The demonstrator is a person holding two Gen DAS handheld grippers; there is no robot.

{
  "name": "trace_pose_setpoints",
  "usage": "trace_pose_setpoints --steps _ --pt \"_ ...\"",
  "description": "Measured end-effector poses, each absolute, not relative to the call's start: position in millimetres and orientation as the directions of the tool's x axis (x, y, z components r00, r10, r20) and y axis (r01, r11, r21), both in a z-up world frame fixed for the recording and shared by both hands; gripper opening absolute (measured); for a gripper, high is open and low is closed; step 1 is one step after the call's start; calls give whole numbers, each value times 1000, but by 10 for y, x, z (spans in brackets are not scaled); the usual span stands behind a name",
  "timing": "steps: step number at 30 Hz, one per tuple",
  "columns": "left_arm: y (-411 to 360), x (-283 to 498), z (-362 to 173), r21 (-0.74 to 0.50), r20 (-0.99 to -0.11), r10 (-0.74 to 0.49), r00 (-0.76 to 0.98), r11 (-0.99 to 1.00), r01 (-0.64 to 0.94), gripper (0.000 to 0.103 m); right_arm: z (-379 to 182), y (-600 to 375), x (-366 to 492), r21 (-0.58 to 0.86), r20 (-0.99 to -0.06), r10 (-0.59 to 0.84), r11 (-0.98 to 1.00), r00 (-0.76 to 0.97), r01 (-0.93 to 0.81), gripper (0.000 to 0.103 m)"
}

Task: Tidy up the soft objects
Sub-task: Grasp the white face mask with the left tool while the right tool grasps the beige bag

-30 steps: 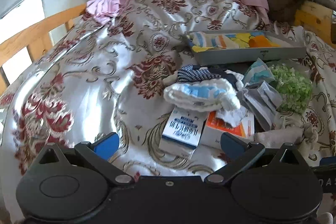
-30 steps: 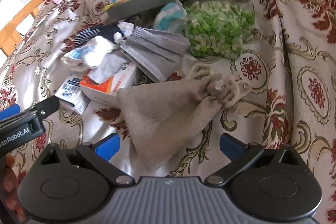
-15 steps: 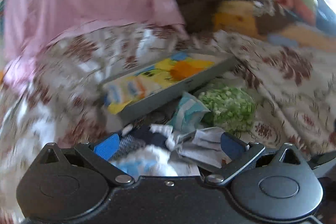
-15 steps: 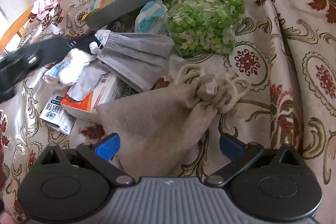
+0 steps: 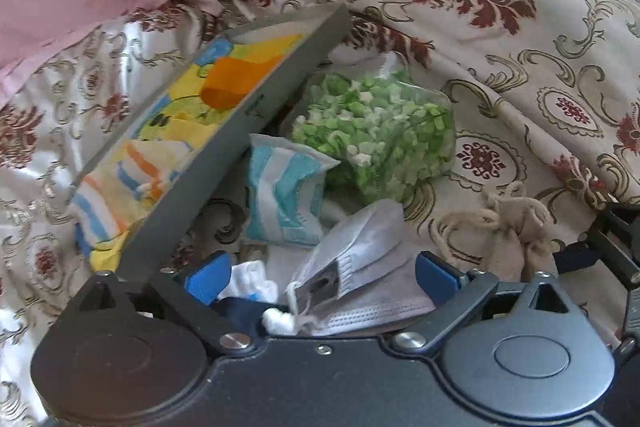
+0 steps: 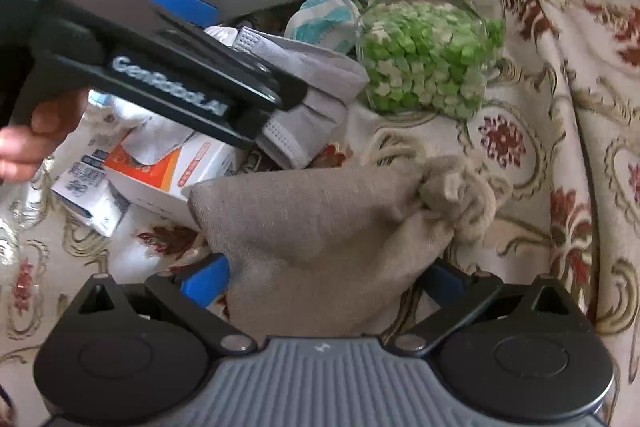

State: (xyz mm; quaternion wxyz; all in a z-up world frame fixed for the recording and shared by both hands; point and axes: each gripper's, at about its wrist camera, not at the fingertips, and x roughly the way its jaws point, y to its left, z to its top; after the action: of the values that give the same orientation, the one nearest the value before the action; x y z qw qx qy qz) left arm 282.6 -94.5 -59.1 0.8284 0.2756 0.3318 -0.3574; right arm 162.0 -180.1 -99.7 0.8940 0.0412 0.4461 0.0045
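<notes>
On the bed, over the flowered bedspread (image 5: 520, 39), a small heap of soft things waits between the two tools. Starting from the left, the grey tray (image 5: 224, 163) lies tilted with striped and yellow cloths (image 5: 176, 123) already inside it. Just beside its near wall lies a teal-and-white packet (image 5: 280, 187), and next to that a clear bag of green pieces (image 5: 384, 135).

The left tongs (image 5: 324, 273) hang spread wide, straight above the grey face mask (image 5: 360, 267), which sits between the two blue tips with its long side running across the opening; they pinch nothing yet. A white sock (image 5: 248, 285) and something dark blue lie under the left tip, so I think a closing move could catch them together with the mask.

More to the right, the beige drawstring pouch (image 6: 320, 227) lies with its flat bottom toward the right tongs (image 6: 324, 281) and its knotted neck (image 6: 456, 195) pointing away to the right. These tongs are also spread, one tip on each side of the pouch bottom, which touches or nearly touches them. The right hand is clearly the nearer one for the pouch. Two cardboard boxes (image 6: 160, 171) lie partly under the pouch and the mask; they are stiff and may get in the way.
</notes>
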Motion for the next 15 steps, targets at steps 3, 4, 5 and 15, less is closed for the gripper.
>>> trace_pose_setpoints --steps 3,4,5,15 --pt "-981 2833 -619 204 -752 -428 502 574 793 93 -1020 -1794 1658 56 -797 22 998 603 38 102" --pt "-1001 2835 -631 202 -758 -429 491 562 802 92 -1022 -1794 1665 54 -796 17 998 605 42 101" --pt "-1030 2842 -646 198 -768 -427 477 550 811 90 -1029 -1792 1671 49 -796 13 998 605 44 101" --pt "-1180 2914 -763 225 -831 -340 440 518 825 68 -999 -1799 1693 32 -774 -13 998 633 59 92"
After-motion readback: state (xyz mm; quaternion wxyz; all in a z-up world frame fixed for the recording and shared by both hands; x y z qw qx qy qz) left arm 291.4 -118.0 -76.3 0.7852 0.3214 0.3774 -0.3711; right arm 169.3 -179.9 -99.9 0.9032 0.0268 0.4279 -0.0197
